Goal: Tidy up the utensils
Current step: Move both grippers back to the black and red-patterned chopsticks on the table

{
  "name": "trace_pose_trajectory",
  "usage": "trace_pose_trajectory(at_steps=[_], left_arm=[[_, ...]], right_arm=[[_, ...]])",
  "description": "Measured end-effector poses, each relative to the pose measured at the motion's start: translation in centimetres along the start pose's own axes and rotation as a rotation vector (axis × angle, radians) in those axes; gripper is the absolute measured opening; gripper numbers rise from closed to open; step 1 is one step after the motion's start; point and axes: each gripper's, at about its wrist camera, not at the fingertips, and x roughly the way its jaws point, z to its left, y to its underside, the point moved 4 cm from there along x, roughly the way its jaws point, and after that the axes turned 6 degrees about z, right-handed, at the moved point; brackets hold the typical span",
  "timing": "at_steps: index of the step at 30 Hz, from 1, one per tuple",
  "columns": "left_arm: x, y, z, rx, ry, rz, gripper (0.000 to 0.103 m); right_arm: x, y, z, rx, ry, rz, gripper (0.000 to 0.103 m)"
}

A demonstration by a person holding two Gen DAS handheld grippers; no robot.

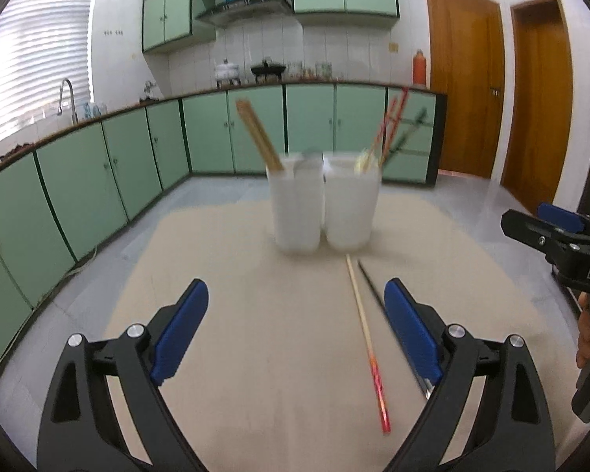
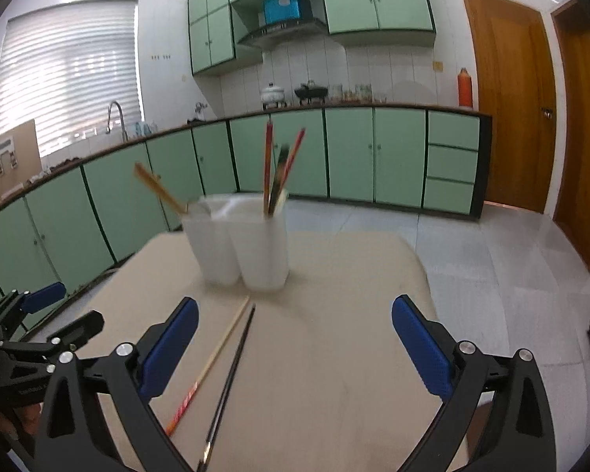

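Both tongs spread wide and empty above two loose chopsticks on a tabletop

The left tongs [image 1: 297, 328] and right tongs [image 2: 295, 344] hover low, holding nothing, apparently poised to pick up. Between them on the beige tabletop [image 1: 255, 393] lie a pale red-ended chopstick [image 1: 364, 332] and a black chopstick [image 2: 232, 373], nearly parallel, pointing toward two white holders [image 1: 320, 206] near the far edge, where others already stand sorted

Green cabinets [image 2: 350, 153], wood doors [image 2: 507, 98], window w/ blinds [image 2: 70, 67], tiled floor [image 2: 491, 251], beige table [image 2: 334, 354]
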Motion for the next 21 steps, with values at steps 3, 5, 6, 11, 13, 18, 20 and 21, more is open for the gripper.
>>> trace_pose_trajectory(at_steps=[3,5,6,11,13,18,20,21], left_arm=[[0.4,2.0,-0.1,0.006,-0.003,0.039,0.088],[0.7,3.2,-0.1,0.006,-0.006,0.059,0.088],[0.8,3.6,-0.1,0.004,-0.007,0.069,0.088],[1.1,5.1,0.0,-0.009,-0.017,0.1,0.088],[1.2,5.8,0.1,-0.011,-0.021,0.115,0.088],[1.3,7.1,0.2,-0.017,-0.019,0.146,0.088],[1.2,7.5,0.3,-0.014,-0.019,0.155,0.088],[1.2,7.7,0.3,-0.012,-0.018,0.159,0.088]], right_arm=[[0.3,2.1,0.2,0.007,0.001,0.033,0.097],[0.5,3.2,0.3,0.012,-0.006,0.051,0.097],[0.5,3.5,0.4,0.012,-0.005,0.057,0.097],[0.7,5.7,1.0,0.019,-0.008,0.084,0.097],[0.7,6.5,1.5,0.009,-0.001,0.089,0.095],[1.2,9.1,3.1,-0.008,-0.011,0.142,0.081],[1.4,9.9,3.7,-0.004,-0.021,0.164,0.074],[1.5,10.4,4.1,-0.002,-0.029,0.176,0.071]])
